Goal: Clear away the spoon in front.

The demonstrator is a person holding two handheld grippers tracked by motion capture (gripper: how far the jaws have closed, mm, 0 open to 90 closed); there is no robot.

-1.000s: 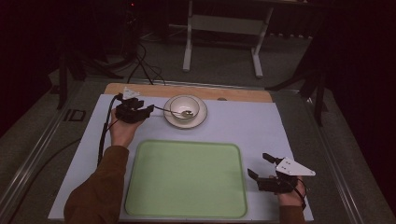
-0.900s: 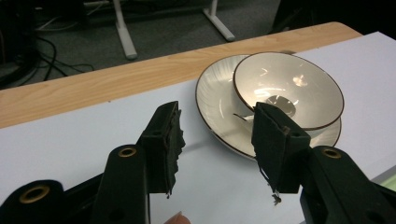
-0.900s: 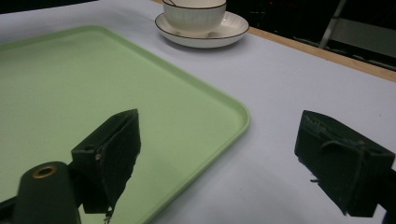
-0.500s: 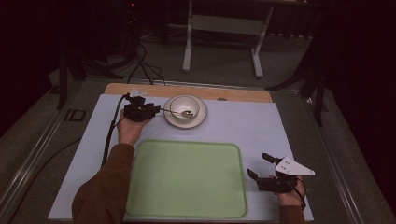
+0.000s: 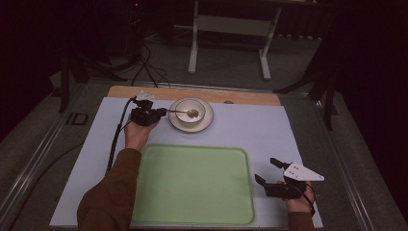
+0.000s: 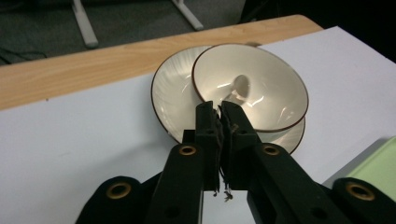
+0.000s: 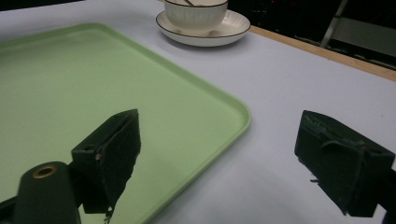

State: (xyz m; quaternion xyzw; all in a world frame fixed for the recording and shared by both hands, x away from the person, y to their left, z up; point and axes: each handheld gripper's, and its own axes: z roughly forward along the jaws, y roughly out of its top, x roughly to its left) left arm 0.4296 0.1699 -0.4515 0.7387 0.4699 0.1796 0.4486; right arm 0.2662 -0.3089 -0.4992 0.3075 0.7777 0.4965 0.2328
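Near the desk's far edge, a bowl (image 5: 191,111) sits on a saucer (image 5: 190,125); the left gripper (image 6: 219,109) has its fingers clenched on a spoon (image 5: 179,112) handle. Toward the near right corner, beside a green tray (image 5: 192,185), the right gripper (image 7: 217,154) rests with fingers released.

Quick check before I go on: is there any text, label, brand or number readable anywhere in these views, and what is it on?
"ID": a mark that seems to read so, white outlined letters on the dark floor left of the table; faint, so not certain.
Bowl, saucer, green tray, white mat: no print on any visible face.
Left gripper and right gripper: no readable marking.
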